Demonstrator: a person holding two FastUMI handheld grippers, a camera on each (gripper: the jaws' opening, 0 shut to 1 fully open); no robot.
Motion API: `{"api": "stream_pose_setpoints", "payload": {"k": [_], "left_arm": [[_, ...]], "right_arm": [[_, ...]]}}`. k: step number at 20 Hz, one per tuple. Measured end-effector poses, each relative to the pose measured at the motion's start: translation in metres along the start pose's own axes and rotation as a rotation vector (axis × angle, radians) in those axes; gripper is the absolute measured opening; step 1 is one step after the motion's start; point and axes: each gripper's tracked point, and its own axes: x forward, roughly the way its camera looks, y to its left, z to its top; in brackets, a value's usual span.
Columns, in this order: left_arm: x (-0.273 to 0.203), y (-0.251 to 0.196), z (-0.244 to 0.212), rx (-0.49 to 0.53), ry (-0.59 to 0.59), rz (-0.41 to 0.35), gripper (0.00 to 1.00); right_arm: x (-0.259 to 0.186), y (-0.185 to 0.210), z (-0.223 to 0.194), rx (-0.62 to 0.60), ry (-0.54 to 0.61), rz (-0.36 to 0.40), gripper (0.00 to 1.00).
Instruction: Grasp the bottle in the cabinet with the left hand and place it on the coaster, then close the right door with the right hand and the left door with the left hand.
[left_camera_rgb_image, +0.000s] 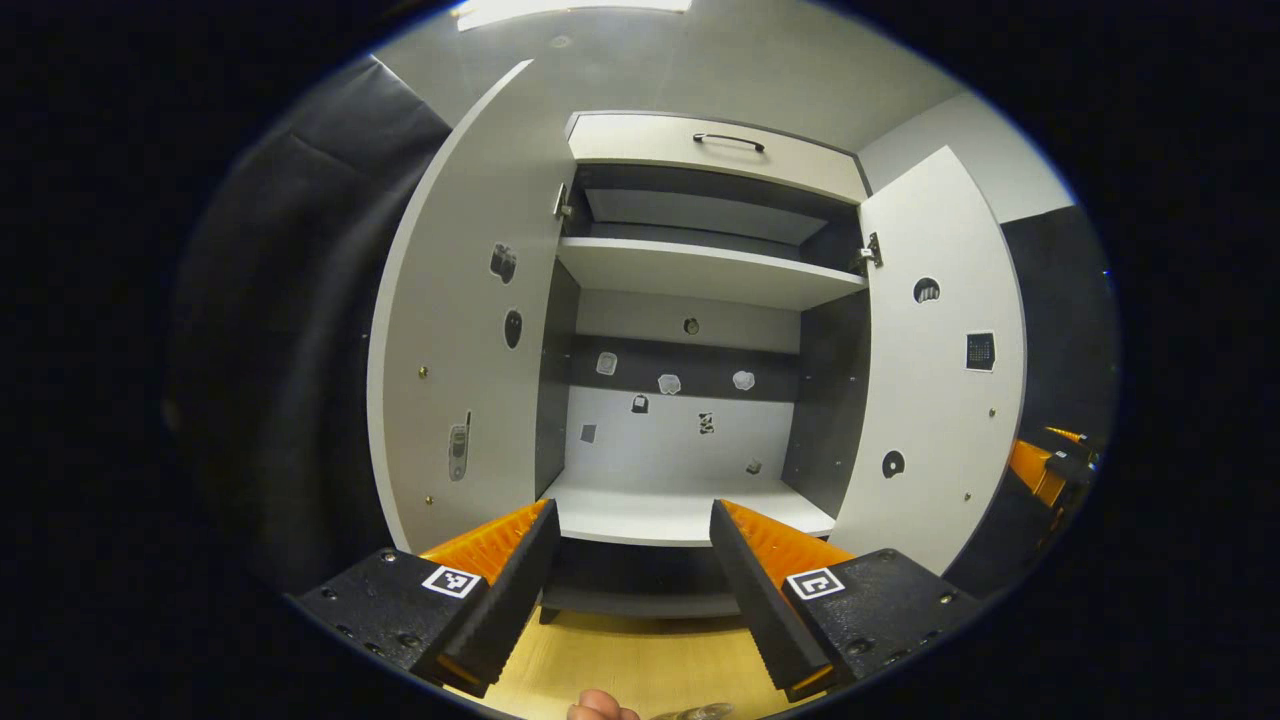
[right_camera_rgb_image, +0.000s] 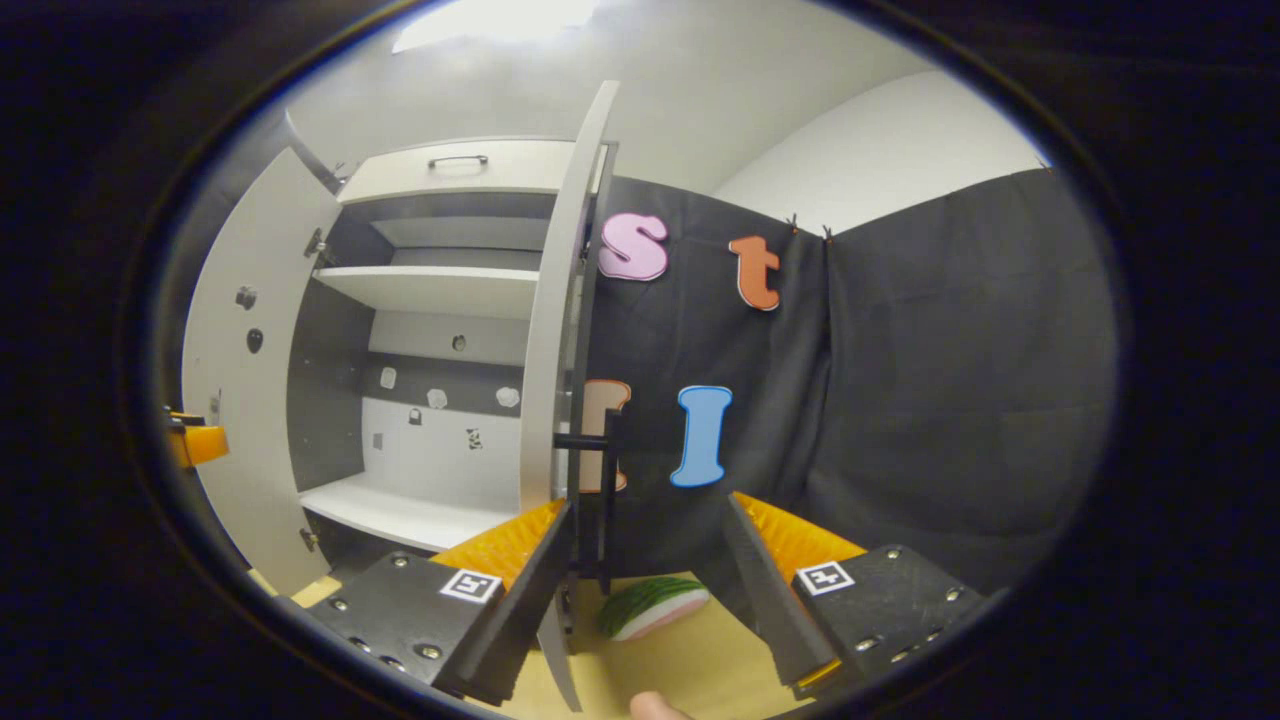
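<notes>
Right gripper (right_camera_rgb_image: 648, 560) fingers spread, right door (right_camera_rgb_image: 556, 330) edge just ahead between them: stiff, light panel; I'd push its outer face near the handle (right_camera_rgb_image: 590, 440).

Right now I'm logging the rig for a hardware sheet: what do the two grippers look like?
Both match: the left gripper and right gripper each have two long wedge-shaped fingers with ribbed inner faces, mounted on black blocks with screws. Each block carries a small square black-and-white marker.

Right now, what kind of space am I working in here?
Most likely a staged test booth, not a real kitchen: a pale cabinet with both doors open stands on a wooden tabletop, black cloth hangs as the wall, and small stickers dot the cabinet's inside.
</notes>
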Motion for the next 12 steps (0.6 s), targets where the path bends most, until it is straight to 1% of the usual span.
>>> {"api": "stream_pose_setpoints", "payload": {"k": [1, 2, 3, 4, 5, 7, 8, 12], "left_arm": [[-0.001, 0.002, 0.001, 0.002, -0.002, 0.005, 0.95], [-0.002, 0.003, 0.004, 0.002, -0.006, 0.007, 0.91], [-0.003, 0.004, 0.005, 0.001, -0.01, 0.008, 0.91], [-0.004, 0.005, 0.006, 0.0, -0.011, 0.011, 0.95], [-0.005, 0.007, 0.007, 0.001, -0.013, 0.014, 0.91], [-0.007, 0.013, 0.007, 0.007, -0.016, 0.029, 0.91], [-0.009, 0.016, 0.007, 0.01, -0.016, 0.038, 0.95], [-0.017, 0.03, 0.007, 0.012, -0.019, 0.076, 0.95]], "right_arm": [[0.0, 0.002, 0.0, 0.006, 0.0, 0.008, 0.92], [0.0, 0.005, 0.0, 0.009, 0.002, 0.013, 0.92], [0.0, 0.007, 0.001, 0.009, 0.0, 0.017, 0.92], [0.0, 0.009, 0.0, 0.011, 0.001, 0.024, 0.92], [0.0, 0.012, 0.0, 0.015, 0.003, 0.035, 0.92], [-0.001, 0.023, 0.0, 0.025, 0.007, 0.071, 0.92], [-0.001, 0.03, 0.0, 0.031, 0.009, 0.091, 0.92], [-0.001, 0.06, 0.002, 0.032, 0.007, 0.162, 0.92]]}}
